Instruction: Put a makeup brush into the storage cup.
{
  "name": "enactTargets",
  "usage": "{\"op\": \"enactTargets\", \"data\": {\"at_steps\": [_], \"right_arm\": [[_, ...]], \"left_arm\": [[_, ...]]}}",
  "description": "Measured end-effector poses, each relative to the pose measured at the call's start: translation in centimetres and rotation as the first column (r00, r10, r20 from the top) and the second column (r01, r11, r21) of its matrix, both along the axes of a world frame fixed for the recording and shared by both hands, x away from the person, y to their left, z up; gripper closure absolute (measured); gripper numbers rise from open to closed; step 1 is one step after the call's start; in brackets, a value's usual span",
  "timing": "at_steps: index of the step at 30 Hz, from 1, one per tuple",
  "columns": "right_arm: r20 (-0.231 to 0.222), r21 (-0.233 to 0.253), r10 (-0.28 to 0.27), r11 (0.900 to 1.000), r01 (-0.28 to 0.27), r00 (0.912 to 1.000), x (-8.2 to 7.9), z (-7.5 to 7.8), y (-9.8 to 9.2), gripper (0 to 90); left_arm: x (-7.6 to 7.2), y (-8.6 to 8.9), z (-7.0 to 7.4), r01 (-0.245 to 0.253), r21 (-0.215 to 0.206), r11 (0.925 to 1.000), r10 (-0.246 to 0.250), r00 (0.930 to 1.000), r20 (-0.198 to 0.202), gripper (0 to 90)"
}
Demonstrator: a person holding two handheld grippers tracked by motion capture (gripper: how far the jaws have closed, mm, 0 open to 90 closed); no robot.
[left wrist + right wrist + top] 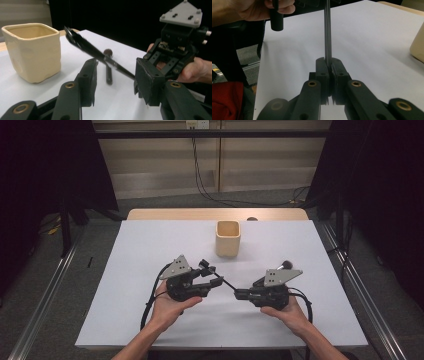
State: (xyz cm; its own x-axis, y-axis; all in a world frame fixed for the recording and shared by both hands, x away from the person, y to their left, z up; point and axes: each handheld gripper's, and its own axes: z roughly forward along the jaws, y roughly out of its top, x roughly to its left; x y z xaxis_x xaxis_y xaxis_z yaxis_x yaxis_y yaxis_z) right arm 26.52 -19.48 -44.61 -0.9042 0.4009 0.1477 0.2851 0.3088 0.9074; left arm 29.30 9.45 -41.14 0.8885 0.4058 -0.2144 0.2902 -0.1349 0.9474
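Slippage is looking like the main risk: the right gripper is clamping only the thin end of the long black brush, with its jaws pressed together on the handle, so the far end could be swinging or pivoting in that narrow pinch. From there the brush is running up and across toward the left gripper, its bristled end hanging in the air near the cream cup without touching it. The left gripper is standing wide, its 2 jaws apart and holding nothing, with the handle passing above and beyond the gap. A careless closing there could be knocking the brush askew. A 2nd brush is lying flat on the counter, beyond the jaws.
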Motion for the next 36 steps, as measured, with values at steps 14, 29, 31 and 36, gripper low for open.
{"op": "enactTargets", "data": {"at_steps": [14, 29, 31, 36], "right_arm": [[-0.005, -0.019, -0.005, 1.0, 0.005, 1.0, 0.1, -0.4, 0.2, 85.9], [0.005, -0.052, 0.011, 0.999, -0.011, 0.9999, -0.1, -0.8, 0.8, 85.8], [0.011, -0.053, 0.009, 0.999, -0.008, 0.9999, -0.1, -0.8, 0.9, 85.7], [0.009, -0.058, 0.006, 0.998, -0.005, 0.9999, -0.1, -0.9, 1.0, 84.9]], "left_arm": [[0.2, 0.5, 0.2, 0.022, -0.032, 0.9993, -0.023, 0.9992, -0.032, 73.2], [-0.3, 0.0, 0.9, 0.068, -0.076, 0.9947, -0.075, 0.994, -0.08, 82.9], [-0.3, -0.1, 1.0, 0.077, -0.076, 0.9941, -0.083, 0.9938, -0.074, 83.6], [-0.6, -0.3, 1.1, 0.095, -0.084, 0.9919, -0.102, 0.9915, -0.081, 85.1]]}}
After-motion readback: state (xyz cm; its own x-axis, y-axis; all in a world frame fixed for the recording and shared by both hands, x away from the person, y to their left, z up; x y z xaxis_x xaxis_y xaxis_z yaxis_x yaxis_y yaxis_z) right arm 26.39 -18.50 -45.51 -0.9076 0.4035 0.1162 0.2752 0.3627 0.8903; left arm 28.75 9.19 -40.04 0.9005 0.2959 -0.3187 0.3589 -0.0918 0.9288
